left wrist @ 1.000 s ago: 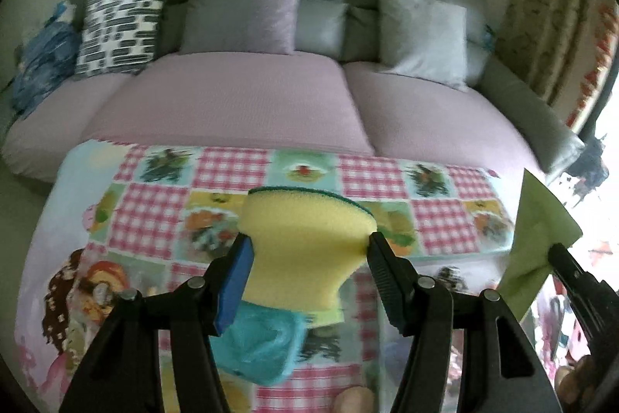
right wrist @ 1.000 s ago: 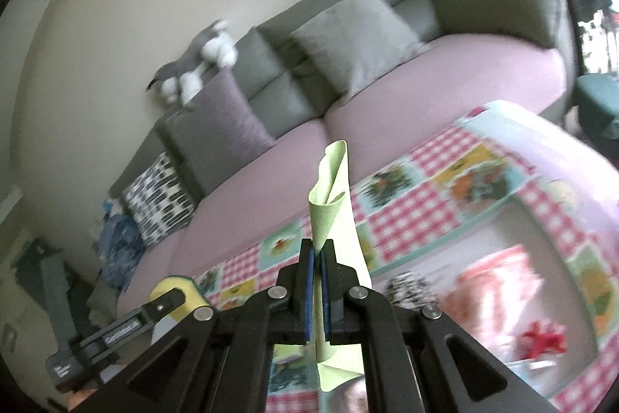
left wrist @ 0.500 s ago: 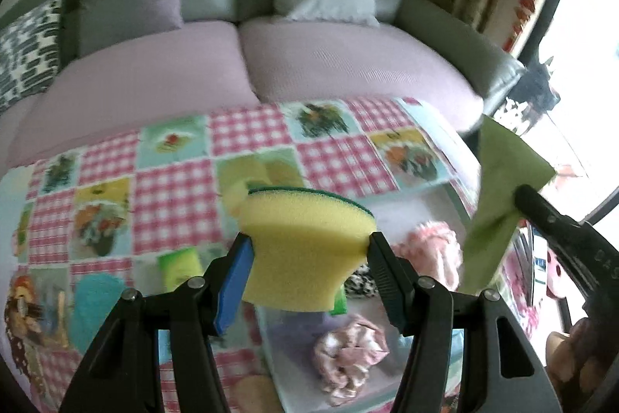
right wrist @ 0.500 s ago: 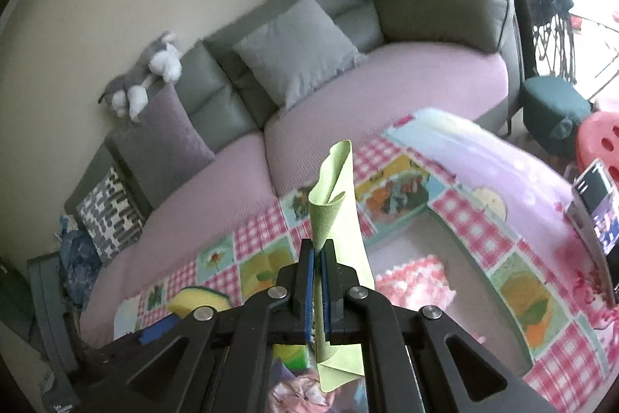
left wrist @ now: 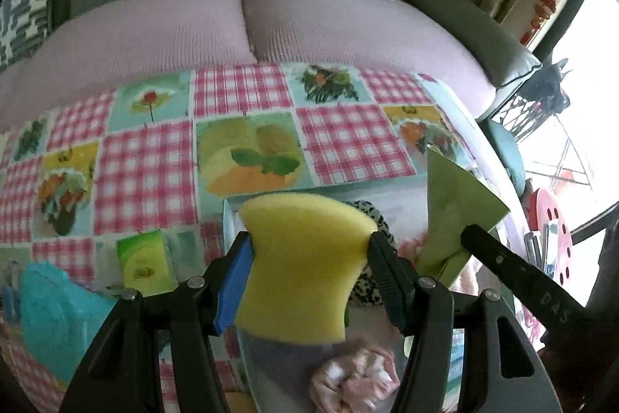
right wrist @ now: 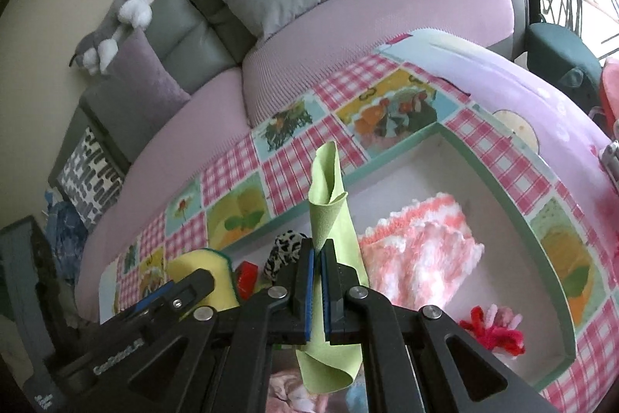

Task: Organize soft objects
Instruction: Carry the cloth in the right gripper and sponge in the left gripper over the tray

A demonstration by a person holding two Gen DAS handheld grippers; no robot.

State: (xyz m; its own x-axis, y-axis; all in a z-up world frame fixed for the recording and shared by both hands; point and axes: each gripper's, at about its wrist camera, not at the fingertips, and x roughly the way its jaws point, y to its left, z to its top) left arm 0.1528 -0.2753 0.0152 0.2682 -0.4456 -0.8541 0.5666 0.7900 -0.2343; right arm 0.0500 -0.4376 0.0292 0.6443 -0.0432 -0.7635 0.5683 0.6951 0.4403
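Left wrist view: left gripper (left wrist: pixel 309 258) clenched on a yellow sponge (left wrist: pixel 301 266), both pads pressed into its sides so the foam bulges above them. Sponge hangs over the near-left part of the shallow box (left wrist: pixel 232 215) on the checked tablecloth (left wrist: pixel 147 173). Below it in the box: a leopard-print scrunchie (left wrist: pixel 367 215) and a pink scrunchie (left wrist: pixel 356 382). Outside the box, left: a small green-yellow sponge (left wrist: pixel 145 258) and a teal cloth (left wrist: pixel 54 308), both on the table. Right gripper enters from the right edge carrying a green cloth (left wrist: pixel 456 208); its jaws are hidden behind the cloth here.

Right wrist view: right gripper (right wrist: pixel 317 281) pinched tight on the green cloth (right wrist: pixel 329 219), which sticks up past the fingertips in a loose roll and hangs out below. It sits over the box's (right wrist: pixel 503 208) interior. In the box: a pink-white knitted piece (right wrist: pixel 421 250), a red pipe-cleaner item (right wrist: pixel 491 328), the leopard scrunchie (right wrist: pixel 286 246), 1 small red object (right wrist: pixel 245 275), unclear what. The left gripper and yellow sponge (right wrist: pixel 201 269) show at lower left, near this gripper.

Risks, judged:
1. The 2 grippers are close over the same box; letting go together could knock them together or land the sponge on the cloth.
2. The squeezed sponge may spring and bounce out over the low wall.
3. The limp cloth may drape across the rim or cling to a pad.
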